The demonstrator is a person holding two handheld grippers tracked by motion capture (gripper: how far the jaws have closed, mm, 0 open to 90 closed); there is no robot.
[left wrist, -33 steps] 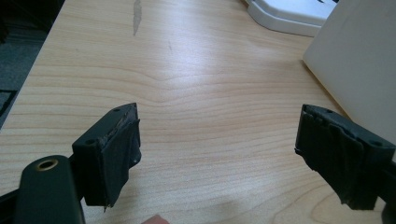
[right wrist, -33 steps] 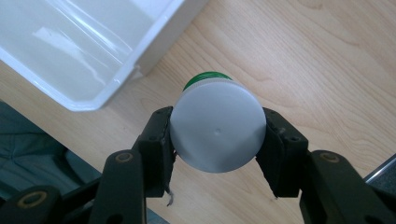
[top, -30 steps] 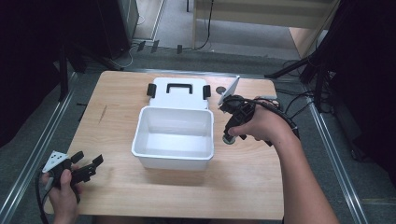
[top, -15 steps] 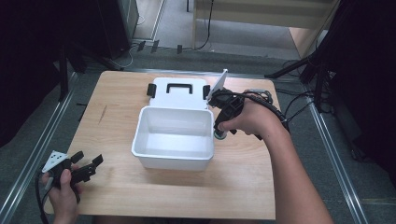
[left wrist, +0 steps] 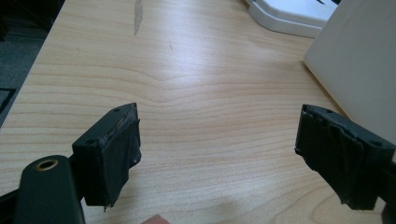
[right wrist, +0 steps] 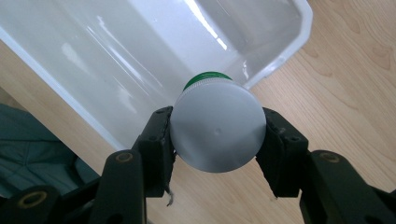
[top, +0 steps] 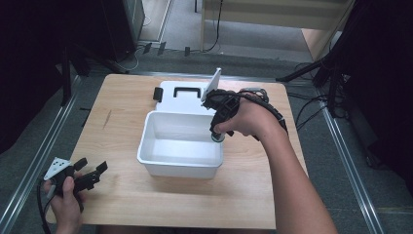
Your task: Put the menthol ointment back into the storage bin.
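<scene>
Right claw (right wrist: 215, 140) clamped on a small white jar (right wrist: 218, 131) with a green band at its far end, one black pad pressed against each side; the jar hangs above the near right corner of an open white plastic tub (right wrist: 140, 56), over its rim and partly over the bare wood beside it. In the high view the right claw (top: 217, 132) and jar (top: 217, 137) sit at the tub's (top: 160, 163) right wall, with the tub in the middle of the wooden table (top: 253, 195) and its white lid (top: 170, 100), fitted with black handle and latch, lying flat just behind it. Left claw (top: 90, 173) rests near the table's front left corner, well apart from the tub, jaws wide and holding nothing; its own view shows the pads (left wrist: 116, 149) spread over bare wood.
</scene>
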